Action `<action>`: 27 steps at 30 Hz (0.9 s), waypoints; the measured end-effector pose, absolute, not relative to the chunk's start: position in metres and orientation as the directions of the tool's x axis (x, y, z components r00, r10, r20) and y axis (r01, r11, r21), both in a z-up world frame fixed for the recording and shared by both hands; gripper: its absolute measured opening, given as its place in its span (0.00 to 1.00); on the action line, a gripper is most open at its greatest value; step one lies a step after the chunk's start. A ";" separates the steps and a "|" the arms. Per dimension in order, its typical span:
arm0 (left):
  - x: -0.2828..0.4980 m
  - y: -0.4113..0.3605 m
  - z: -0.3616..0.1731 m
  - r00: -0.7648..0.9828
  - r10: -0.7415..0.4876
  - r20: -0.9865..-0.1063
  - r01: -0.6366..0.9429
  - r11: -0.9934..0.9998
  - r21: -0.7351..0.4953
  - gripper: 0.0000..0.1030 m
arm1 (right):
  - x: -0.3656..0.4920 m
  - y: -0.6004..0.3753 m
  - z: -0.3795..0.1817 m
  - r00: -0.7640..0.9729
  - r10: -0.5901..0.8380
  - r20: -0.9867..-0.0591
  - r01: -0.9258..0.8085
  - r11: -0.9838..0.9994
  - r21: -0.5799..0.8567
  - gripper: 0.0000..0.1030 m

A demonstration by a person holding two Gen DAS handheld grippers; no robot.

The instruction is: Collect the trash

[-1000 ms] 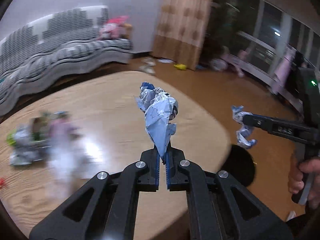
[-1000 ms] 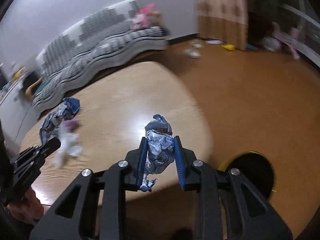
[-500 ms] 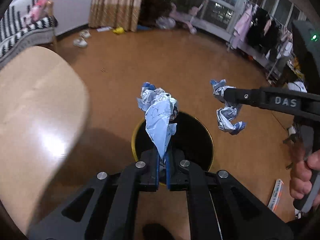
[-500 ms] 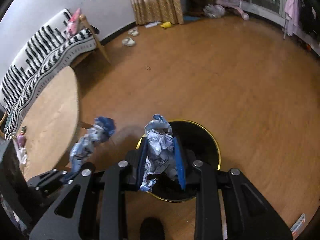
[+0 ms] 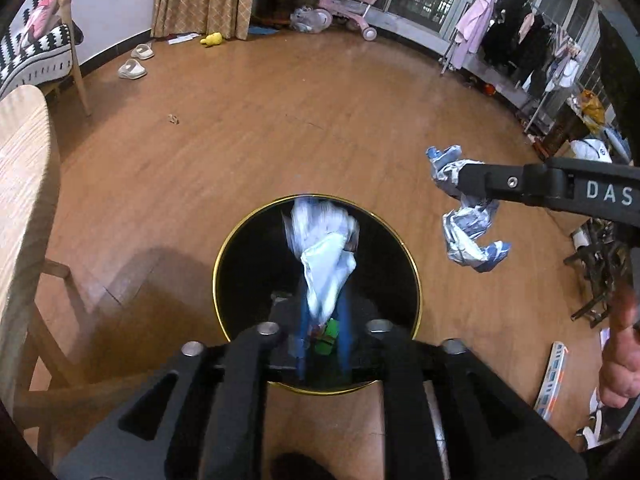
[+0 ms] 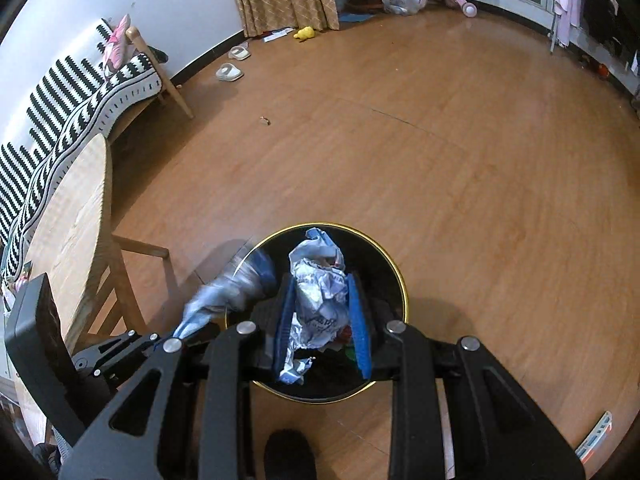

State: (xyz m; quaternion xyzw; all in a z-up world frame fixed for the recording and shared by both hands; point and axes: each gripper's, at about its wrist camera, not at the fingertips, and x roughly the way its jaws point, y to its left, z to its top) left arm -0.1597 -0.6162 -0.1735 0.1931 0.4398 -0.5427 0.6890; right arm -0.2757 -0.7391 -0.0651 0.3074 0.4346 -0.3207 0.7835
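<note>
Left wrist view: left tool (image 5: pixel 323 334) opening, blurred wrapper (image 5: pixel 326 256) between its jaws; right tool (image 6: pixel 323 330) grips crumpled foil (image 6: pixel 320 300).

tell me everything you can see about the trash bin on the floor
The trash bin is round, black inside, with a thin gold rim. It stands upright and open-topped on the wooden floor, beside the table. Something green lies at its bottom. A blurred pale wrapper is over its mouth, between the opening left claw jaws.

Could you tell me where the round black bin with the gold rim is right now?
In both wrist views the round black bin with the gold rim stands on the wooden floor directly beneath both tongs, just right of the light wooden table.
</note>
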 end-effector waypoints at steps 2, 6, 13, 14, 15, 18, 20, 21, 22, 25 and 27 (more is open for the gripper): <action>-0.161 -0.617 -0.174 0.039 -0.584 -0.811 0.916 0.346 -0.205 0.70 | -0.277 -0.741 -0.066 0.412 -0.238 -0.879 0.775 0.600 0.201 0.26; -0.165 -0.613 -0.169 0.045 -0.601 -0.798 0.923 0.330 -0.196 0.71 | -0.275 -0.742 -0.068 0.407 -0.237 -0.882 0.778 0.596 0.200 0.26; -0.161 -0.598 -0.154 0.054 -0.614 -0.787 0.921 0.335 -0.198 0.71 | -0.266 -0.741 -0.073 0.400 -0.221 -0.889 0.772 0.605 0.196 0.26; -0.159 -0.594 -0.150 0.057 -0.618 -0.784 0.921 0.335 -0.197 0.71 | -0.264 -0.740 -0.073 0.398 -0.221 -0.890 0.772 0.605 0.195 0.26; -0.157 -0.592 -0.146 0.059 -0.621 -0.782 0.921 0.336 -0.197 0.72 | -0.263 -0.741 -0.073 0.398 -0.221 -0.890 0.772 0.605 0.195 0.26; -0.151 -0.578 -0.129 0.063 -0.638 -0.767 0.917 0.341 -0.209 0.76 | -0.258 -0.739 -0.073 0.372 -0.247 -0.895 0.788 0.594 0.163 0.46; -0.147 -0.568 -0.120 0.070 -0.650 -0.757 0.913 0.348 -0.214 0.77 | -0.255 -0.738 -0.072 0.369 -0.260 -0.892 0.795 0.586 0.157 0.69; -0.145 -0.563 -0.115 0.075 -0.655 -0.752 0.912 0.351 -0.215 0.79 | -0.253 -0.736 -0.071 0.367 -0.269 -0.890 0.797 0.584 0.152 0.69; -0.143 -0.556 -0.109 0.086 -0.660 -0.746 0.910 0.356 -0.210 0.81 | -0.250 -0.735 -0.069 0.366 -0.275 -0.889 0.798 0.585 0.147 0.69; -0.134 -0.532 -0.092 0.130 -0.673 -0.728 0.908 0.375 -0.185 0.85 | -0.237 -0.723 -0.058 0.391 -0.283 -0.876 0.787 0.595 0.159 0.69; -0.124 -0.513 -0.080 0.166 -0.677 -0.717 0.901 0.400 -0.169 0.89 | -0.225 -0.709 -0.048 0.406 -0.296 -0.865 0.771 0.619 0.150 0.69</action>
